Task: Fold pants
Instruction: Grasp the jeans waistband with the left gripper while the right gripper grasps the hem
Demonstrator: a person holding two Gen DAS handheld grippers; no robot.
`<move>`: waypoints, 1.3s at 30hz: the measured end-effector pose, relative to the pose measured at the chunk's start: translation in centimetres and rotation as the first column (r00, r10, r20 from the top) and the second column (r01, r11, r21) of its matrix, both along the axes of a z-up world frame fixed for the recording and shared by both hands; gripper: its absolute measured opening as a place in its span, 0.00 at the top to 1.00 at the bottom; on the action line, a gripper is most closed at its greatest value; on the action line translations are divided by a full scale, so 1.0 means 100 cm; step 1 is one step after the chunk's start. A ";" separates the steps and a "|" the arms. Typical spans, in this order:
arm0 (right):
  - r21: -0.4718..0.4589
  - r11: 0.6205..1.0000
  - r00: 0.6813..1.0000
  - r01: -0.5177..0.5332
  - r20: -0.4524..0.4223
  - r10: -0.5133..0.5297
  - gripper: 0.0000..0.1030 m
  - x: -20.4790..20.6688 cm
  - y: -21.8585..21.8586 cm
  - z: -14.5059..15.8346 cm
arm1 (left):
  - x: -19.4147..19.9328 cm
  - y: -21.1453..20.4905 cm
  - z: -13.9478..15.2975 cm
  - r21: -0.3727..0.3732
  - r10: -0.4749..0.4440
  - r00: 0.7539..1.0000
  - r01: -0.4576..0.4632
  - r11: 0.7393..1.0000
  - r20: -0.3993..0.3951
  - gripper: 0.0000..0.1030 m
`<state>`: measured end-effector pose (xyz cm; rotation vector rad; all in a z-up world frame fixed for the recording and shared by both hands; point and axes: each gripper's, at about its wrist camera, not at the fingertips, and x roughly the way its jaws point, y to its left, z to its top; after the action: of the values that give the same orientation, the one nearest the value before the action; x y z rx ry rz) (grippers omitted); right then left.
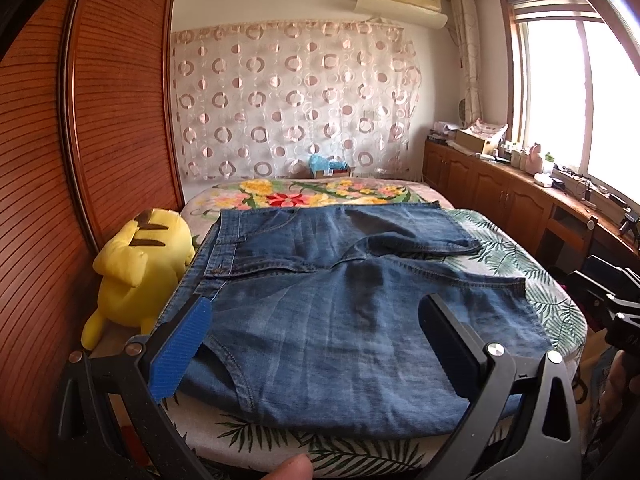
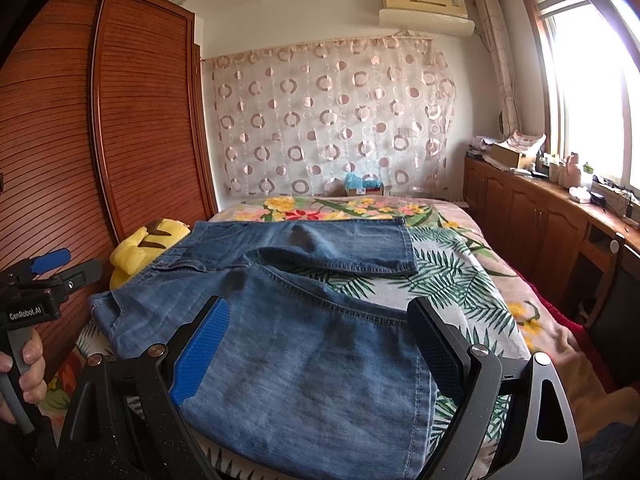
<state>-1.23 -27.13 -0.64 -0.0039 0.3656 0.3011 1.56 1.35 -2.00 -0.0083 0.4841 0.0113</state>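
Right now the jeans (image 1: pixel 340 300) lie flat on the bed (image 1: pixel 532 280), long axis running left to right, waistband left by the yellow plush toy (image 1: pixel 136 272) and both leg hems pointing right. Both the left gripper (image 1: pixel 316 340) and right gripper (image 2: pixel 320 344) hover spread wide over the near leg, holding nothing. A wooden wardrobe (image 1: pixel 80 140) stands left, cabinets (image 1: pixel 500 192) and window (image 1: pixel 580 92) right, a circle-patterned curtain (image 1: pixel 292 100) at the far wall.

Two black-framed handheld grippers, left gripper (image 1: pixel 316 320) and right gripper (image 2: pixel 320 324), carry ribbed blue finger pads (image 2: pixel 200 354), silver screws and white "GenRobot.AI" lettering.
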 end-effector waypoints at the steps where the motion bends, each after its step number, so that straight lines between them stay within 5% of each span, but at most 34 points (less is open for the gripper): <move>1: -0.002 1.000 1.000 0.003 -0.005 -0.003 0.11 0.001 -0.001 -0.001 | 0.001 0.003 -0.003 -0.001 0.000 1.000 0.000 1.000 -0.005 0.00; 23: -0.065 0.995 0.990 0.069 -0.118 -0.077 0.11 0.014 -0.011 -0.009 | 0.021 0.071 -0.044 -0.014 0.053 0.995 -0.054 0.998 -0.089 0.01; 32: -0.073 0.995 0.987 0.072 -0.141 -0.082 0.11 0.012 -0.004 -0.005 | 0.027 0.122 -0.057 -0.040 0.160 0.979 -0.166 0.985 -0.130 0.27; 39: -0.069 0.995 0.985 0.075 -0.153 -0.085 0.11 0.013 -0.009 -0.007 | 0.032 0.145 -0.082 -0.043 0.218 0.955 -0.231 0.972 -0.203 0.35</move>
<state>0.09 -28.01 -1.32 -0.0280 0.5293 0.2106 4.80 15.84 -10.21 -0.1287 0.6803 0.2210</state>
